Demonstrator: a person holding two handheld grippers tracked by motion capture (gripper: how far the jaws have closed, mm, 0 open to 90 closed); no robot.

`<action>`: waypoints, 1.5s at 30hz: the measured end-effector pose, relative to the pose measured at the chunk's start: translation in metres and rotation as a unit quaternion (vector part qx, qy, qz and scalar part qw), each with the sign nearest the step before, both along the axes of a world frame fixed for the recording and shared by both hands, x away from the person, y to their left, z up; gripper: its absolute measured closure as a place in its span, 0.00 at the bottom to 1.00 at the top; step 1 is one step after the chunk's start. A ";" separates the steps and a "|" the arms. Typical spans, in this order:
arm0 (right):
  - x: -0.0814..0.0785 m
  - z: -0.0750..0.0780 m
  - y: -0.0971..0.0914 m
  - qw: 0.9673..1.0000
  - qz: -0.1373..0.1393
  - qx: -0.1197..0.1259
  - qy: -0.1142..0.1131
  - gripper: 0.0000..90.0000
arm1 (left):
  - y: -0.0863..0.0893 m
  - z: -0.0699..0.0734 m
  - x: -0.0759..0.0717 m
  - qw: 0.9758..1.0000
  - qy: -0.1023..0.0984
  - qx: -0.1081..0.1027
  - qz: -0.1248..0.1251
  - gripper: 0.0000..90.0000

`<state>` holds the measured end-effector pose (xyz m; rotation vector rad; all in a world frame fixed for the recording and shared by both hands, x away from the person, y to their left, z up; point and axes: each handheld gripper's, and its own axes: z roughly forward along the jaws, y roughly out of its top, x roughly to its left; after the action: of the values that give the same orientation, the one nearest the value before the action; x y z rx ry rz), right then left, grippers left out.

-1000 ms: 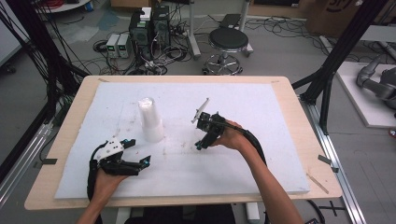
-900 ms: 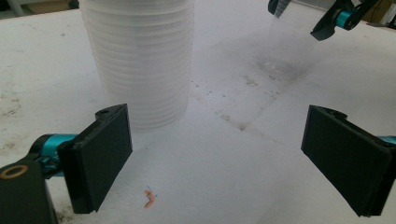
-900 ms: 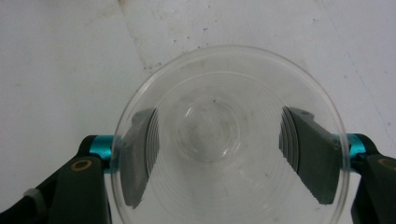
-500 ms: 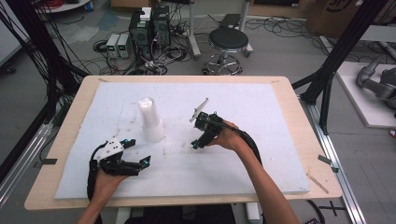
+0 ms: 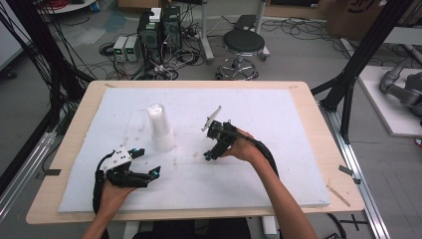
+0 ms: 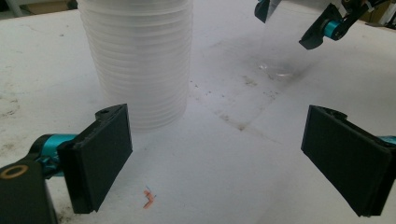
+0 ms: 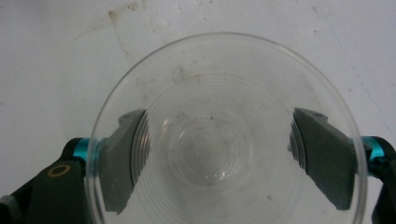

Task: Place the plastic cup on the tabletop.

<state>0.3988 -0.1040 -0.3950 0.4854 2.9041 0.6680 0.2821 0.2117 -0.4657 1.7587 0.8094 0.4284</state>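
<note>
A single clear plastic cup [image 7: 219, 140] stands upright on the white foam board [image 5: 278, 149], its base [image 6: 276, 70] resting on the surface. My right gripper [image 7: 219, 163] points down over it with one jaw on each side of the cup wall. Its jaws have just been opening, and the pads look just off the cup, so it is open. It hangs at mid-board [image 5: 209, 155] and appears at the top right of the left gripper view [image 6: 294, 23]. A tall stack of clear cups [image 5: 160, 128] [image 6: 140, 60] stands to its left. My left gripper [image 5: 149, 161] [image 6: 224, 158] rests open and empty near the stack.
The foam board covers a wooden table [image 5: 318, 124]. A small red mark [image 6: 148, 198] lies on the board between the left jaws. Behind the table are a stool [image 5: 243, 45], computer boxes [image 5: 159, 30] and loose cables; black frame posts [image 5: 358, 64] stand at the right.
</note>
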 end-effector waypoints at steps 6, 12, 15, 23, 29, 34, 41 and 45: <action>-0.001 -0.001 0.001 1.000 0.003 -0.001 0.000 0.19 | 0.000 0.000 0.000 1.000 -0.001 0.001 -0.001 0.10; 0.000 -0.002 0.001 1.000 0.003 -0.005 -0.001 0.19 | 0.000 0.000 0.000 1.000 -0.002 0.001 -0.002 0.10; -0.001 -0.001 0.001 1.000 0.000 -0.003 0.000 0.19 | 0.000 0.000 0.000 1.000 -0.001 0.002 -0.004 0.10; -0.002 0.001 -0.001 1.000 -0.004 -0.007 -0.005 0.19 | 0.000 0.000 0.000 1.000 -0.003 0.004 -0.006 0.10; -0.005 0.000 -0.006 1.000 -0.008 -0.003 -0.004 0.19 | 0.000 0.000 0.000 1.000 -0.002 0.004 -0.007 0.10; -0.010 -0.002 -0.017 1.000 -0.017 0.013 -0.011 0.19 | -0.001 0.000 0.000 1.000 0.000 0.003 -0.008 0.10; -0.027 -0.003 -0.037 0.998 -0.039 0.046 -0.025 0.19 | 0.000 0.000 0.001 1.000 0.004 -0.002 -0.005 0.10; -0.039 -0.005 -0.051 0.995 -0.055 0.073 -0.037 0.19 | 0.001 0.000 0.001 1.000 0.003 -0.002 -0.003 0.10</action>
<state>0.3598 -0.1550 -0.4000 0.6175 2.7489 0.8661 0.2830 0.2122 -0.4658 1.7592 0.8089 0.4177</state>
